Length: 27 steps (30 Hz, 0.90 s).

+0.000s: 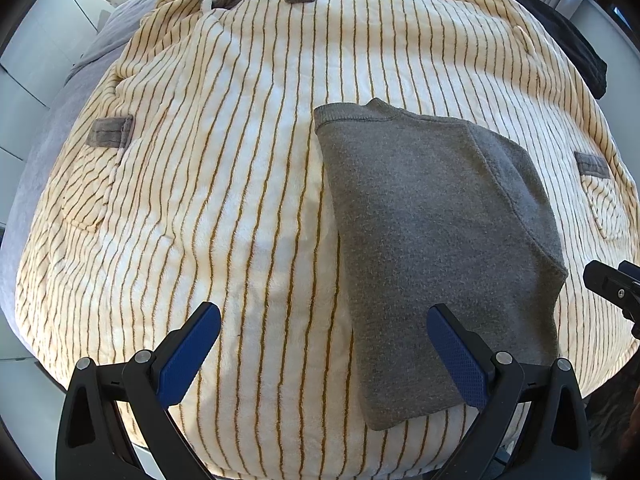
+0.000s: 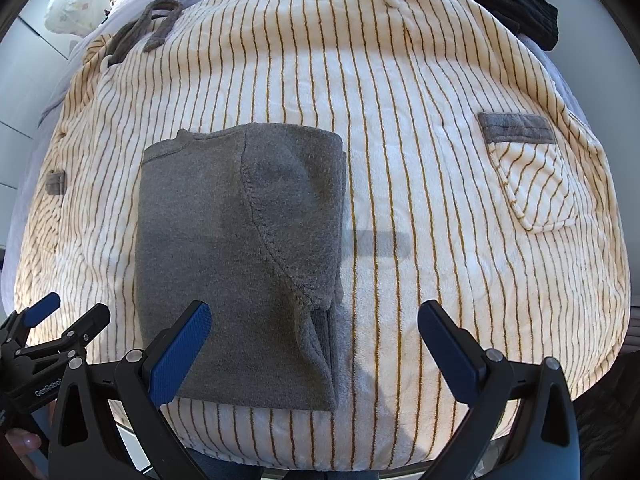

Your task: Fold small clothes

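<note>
Grey garment (image 1: 432, 248), folded lengthwise into a narrow panel with one sleeve turned in over its body, lying on the striped fleece robe (image 1: 224, 184) spread over the bed; near hem facing the camera, neckline at the far end.

Left hand-held gripper (image 1: 324, 354) hovering above the garment's near-left corner, jaws spread wide, nothing held. Right hand-held gripper (image 2: 314, 348) hovering over the garment's near-right edge, jaws likewise wide and empty.

Next fold, as judged: near hem carried up to the neckline.
- Lowering each hand-held gripper onto its own hem corner, taking in all layers.
- Lifting both corners level, keeping the tucked sleeve from sliding out.
- Avoiding pinching the robe's pile beneath the garment.
</note>
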Each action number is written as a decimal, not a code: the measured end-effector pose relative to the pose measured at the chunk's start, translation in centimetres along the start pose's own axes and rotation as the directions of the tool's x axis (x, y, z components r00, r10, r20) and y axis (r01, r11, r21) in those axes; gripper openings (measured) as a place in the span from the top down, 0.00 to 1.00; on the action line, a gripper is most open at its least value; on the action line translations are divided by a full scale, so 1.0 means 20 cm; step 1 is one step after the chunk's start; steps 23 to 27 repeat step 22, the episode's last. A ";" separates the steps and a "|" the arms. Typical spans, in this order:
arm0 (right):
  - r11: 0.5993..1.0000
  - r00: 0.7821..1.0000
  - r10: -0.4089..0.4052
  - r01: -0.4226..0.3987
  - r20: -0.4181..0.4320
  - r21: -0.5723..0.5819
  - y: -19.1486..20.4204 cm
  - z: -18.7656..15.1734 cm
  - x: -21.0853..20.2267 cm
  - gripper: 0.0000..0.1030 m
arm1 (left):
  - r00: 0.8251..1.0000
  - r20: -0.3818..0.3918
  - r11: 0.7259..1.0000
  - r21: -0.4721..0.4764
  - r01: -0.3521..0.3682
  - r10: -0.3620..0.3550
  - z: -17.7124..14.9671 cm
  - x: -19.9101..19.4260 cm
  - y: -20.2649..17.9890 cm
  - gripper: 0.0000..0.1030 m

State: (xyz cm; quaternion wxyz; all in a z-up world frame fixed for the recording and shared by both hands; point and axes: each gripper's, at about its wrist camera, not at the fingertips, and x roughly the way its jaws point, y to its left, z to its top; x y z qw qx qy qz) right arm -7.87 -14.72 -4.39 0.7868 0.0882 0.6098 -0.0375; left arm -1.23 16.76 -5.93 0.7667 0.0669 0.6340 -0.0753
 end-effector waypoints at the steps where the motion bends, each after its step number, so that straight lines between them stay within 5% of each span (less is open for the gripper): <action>1: 1.000 1.000 0.001 -0.001 -0.001 0.002 0.00 0.00 0.00 0.00 | 1.000 0.002 1.000 0.001 -0.003 0.003 0.00 0.00 -0.01 0.00; 27: 1.000 1.000 -0.005 0.005 -0.020 0.000 0.02 -0.01 0.03 0.00 | 0.999 0.039 0.999 0.011 -0.036 0.035 0.00 -0.02 0.00 0.00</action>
